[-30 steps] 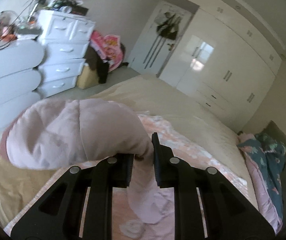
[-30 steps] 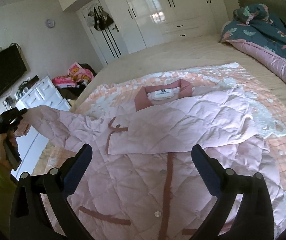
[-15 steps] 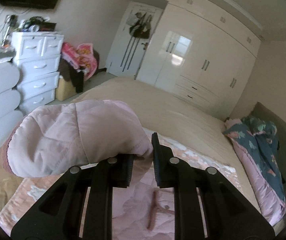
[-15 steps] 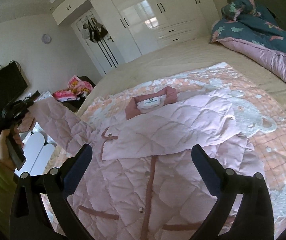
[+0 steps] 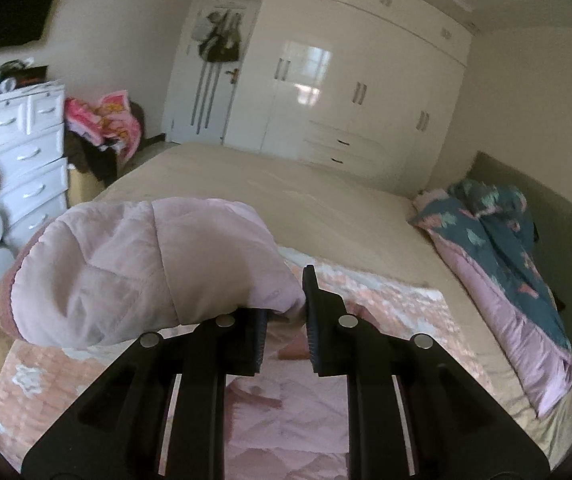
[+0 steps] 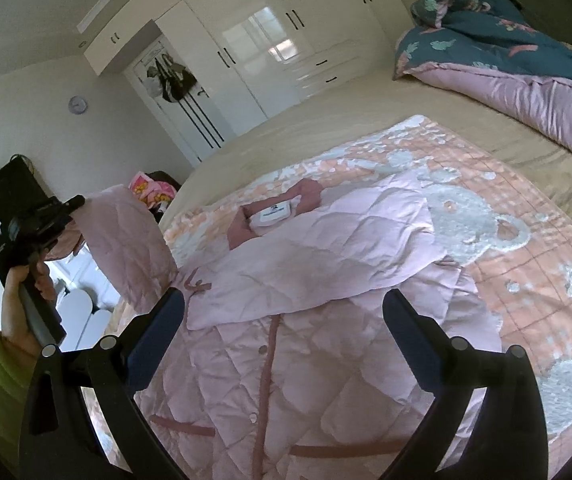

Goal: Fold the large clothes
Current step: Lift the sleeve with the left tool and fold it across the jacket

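While the left gripper [image 5: 284,316] pinches one sleeve [image 5: 142,268] of one pink jacket [image 6: 325,320] on the bed [image 6: 325,128], the right gripper [image 6: 284,320] fingers gape wide, empty.

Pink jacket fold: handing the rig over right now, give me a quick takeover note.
Left tool: shut on the cuff end of the pink jacket's sleeve, lifted clear of the bed at the jacket's side.
Right tool: open, empty, hovering over the jacket's front.
Pink jacket: lies flat, front up, on the peach bear blanket on the bed, collar toward the wardrobe.
Done: the other sleeve is already folded across the chest.
Left: lay the held sleeve across the chest too, release, then fold the body up, probably hem toward collar.
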`<state>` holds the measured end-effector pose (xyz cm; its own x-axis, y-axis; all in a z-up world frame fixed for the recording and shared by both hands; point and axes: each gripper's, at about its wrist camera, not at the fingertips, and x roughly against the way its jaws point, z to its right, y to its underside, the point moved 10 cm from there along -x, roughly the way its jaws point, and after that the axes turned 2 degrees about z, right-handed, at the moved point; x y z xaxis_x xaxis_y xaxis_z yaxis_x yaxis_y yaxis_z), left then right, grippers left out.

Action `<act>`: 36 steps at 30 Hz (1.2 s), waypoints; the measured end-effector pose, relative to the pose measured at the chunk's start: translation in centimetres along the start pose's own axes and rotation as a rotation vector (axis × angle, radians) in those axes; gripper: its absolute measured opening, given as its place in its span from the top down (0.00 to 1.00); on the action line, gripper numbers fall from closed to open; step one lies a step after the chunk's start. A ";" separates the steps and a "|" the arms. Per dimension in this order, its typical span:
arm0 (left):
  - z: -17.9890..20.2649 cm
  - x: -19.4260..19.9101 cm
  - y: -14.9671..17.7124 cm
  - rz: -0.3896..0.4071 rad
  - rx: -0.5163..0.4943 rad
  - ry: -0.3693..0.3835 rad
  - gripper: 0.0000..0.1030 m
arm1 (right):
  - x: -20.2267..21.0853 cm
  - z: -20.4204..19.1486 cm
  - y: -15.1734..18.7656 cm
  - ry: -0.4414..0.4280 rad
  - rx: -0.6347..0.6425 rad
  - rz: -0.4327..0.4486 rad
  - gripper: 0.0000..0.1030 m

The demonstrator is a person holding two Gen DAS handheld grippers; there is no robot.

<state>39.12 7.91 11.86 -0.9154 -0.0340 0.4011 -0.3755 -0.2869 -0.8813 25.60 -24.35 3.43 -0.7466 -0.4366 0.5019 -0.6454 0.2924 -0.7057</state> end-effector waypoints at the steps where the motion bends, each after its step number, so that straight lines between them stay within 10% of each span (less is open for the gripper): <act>1: 0.9 -0.2 0.5 -0.005 -0.026 0.008 0.91 | 0.0 0.4 0.0 0.002 -0.009 -0.002 0.04; 15: 12.3 -4.6 12.4 -0.147 -0.351 0.162 0.91 | 0.7 6.3 0.4 0.054 -0.116 0.004 0.04; 36: 17.7 -7.7 25.2 -0.333 -0.746 0.229 0.88 | 0.8 13.4 1.9 0.118 -0.279 -0.009 0.04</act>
<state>39.29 -16.02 -9.06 -0.7164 0.1581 0.6795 -0.5544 0.4622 -0.6921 25.96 -35.57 -4.21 -0.7439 -0.3433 0.5734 -0.6592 0.5184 -0.5448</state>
